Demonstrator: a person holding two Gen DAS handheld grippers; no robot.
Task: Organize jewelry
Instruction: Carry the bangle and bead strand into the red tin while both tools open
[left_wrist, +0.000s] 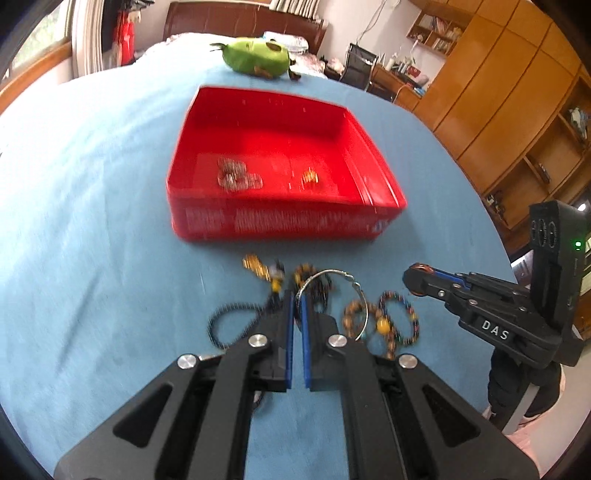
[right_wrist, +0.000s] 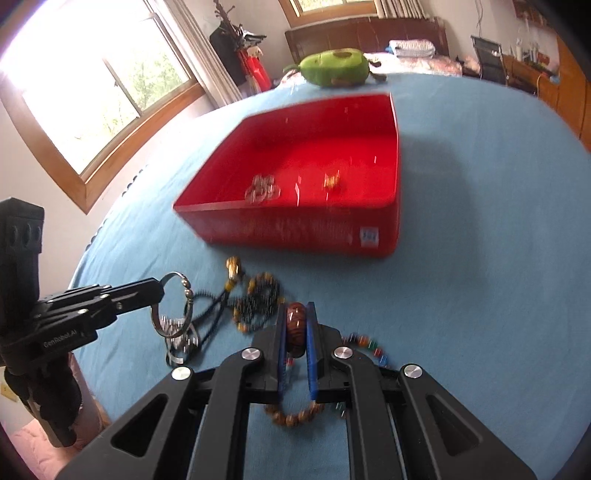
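Observation:
A red box (left_wrist: 280, 218) (right_wrist: 295, 232) sits on the blue cloth, holding a silver chain pile (left_wrist: 236, 175) (right_wrist: 262, 190) and a small gold piece (left_wrist: 310, 176) (right_wrist: 332, 181). My left gripper (left_wrist: 297, 295) (right_wrist: 160, 286) is shut on a silver bangle (left_wrist: 332, 275) (right_wrist: 177, 302), lifted over the jewelry pile. My right gripper (right_wrist: 295, 314) (left_wrist: 415, 275) is shut on a brown wooden bracelet (right_wrist: 295, 325); its smaller beads (right_wrist: 295, 415) hang below. A black beaded necklace (right_wrist: 258, 302) (left_wrist: 229, 321), amber bracelet (left_wrist: 380, 325) and multicolour bead bracelet (left_wrist: 402, 314) (right_wrist: 369, 345) lie on the cloth.
A green plush toy (left_wrist: 258, 57) (right_wrist: 336, 68) lies beyond the box. The blue cloth (left_wrist: 92, 221) covers a bed. A window (right_wrist: 92, 92) is at the left; wooden cabinets (left_wrist: 517, 110) and a desk stand at the right.

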